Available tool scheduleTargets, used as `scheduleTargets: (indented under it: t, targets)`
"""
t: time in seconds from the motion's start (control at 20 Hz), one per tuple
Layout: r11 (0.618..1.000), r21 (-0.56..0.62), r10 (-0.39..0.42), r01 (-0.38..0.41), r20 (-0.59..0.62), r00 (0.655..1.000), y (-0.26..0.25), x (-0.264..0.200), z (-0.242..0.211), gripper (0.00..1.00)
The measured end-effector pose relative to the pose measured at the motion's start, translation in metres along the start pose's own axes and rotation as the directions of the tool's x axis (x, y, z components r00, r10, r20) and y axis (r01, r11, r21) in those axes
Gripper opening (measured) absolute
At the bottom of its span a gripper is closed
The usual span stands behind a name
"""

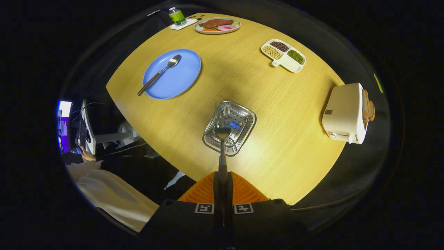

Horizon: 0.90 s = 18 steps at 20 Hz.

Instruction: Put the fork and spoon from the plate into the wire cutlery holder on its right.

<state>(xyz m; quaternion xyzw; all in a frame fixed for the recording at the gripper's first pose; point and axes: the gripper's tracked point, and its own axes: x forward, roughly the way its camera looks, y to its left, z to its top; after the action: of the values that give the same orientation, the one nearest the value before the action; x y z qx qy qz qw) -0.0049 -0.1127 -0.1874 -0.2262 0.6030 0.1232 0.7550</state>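
Now we look along our gripper (pixel 222 180) from up high. Our two orange fingers (pixel 242 192) are pressed together on the handle of the fork (pixel 222 139). The fork sticks out ahead of the fingers, and its prongs point away from us. Its head hangs over the open top of the wire cutlery holder (pixel 242 126). We cannot tell if the fork touches the holder.

The holder stands on the yellow wooden worktop (pixel 277 139), just ahead of our fingers. Farther off, to the left of the holder, is the blue plate (pixel 180 76). The spoon (pixel 159 73) lies on the plate, with its bowl near the middle and its handle reaching over the near rim.

Past the plate we see a dish of food (pixel 217 25) and a small bottle (pixel 177 16) on a white mat. A white tray of beans (pixel 283 55) sits across the worktop. A white toaster (pixel 345 113) with bread stands off to the right. Below the worktop's left edge we see a person's white sleeve (pixel 111 194).
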Motion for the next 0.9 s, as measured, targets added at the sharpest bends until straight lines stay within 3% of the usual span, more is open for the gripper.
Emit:
scheduleTargets:
  t: [0.4, 0.9]
  targets:
    - [1.000, -0.006, 0.017, -0.019, -0.185, 0.983, -0.018, 0.027, -0.008, 0.07]
    - [0.998, 0.030, 0.057, -0.051, -0.262, 0.963, -0.022, 0.051, 0.010, 0.09]
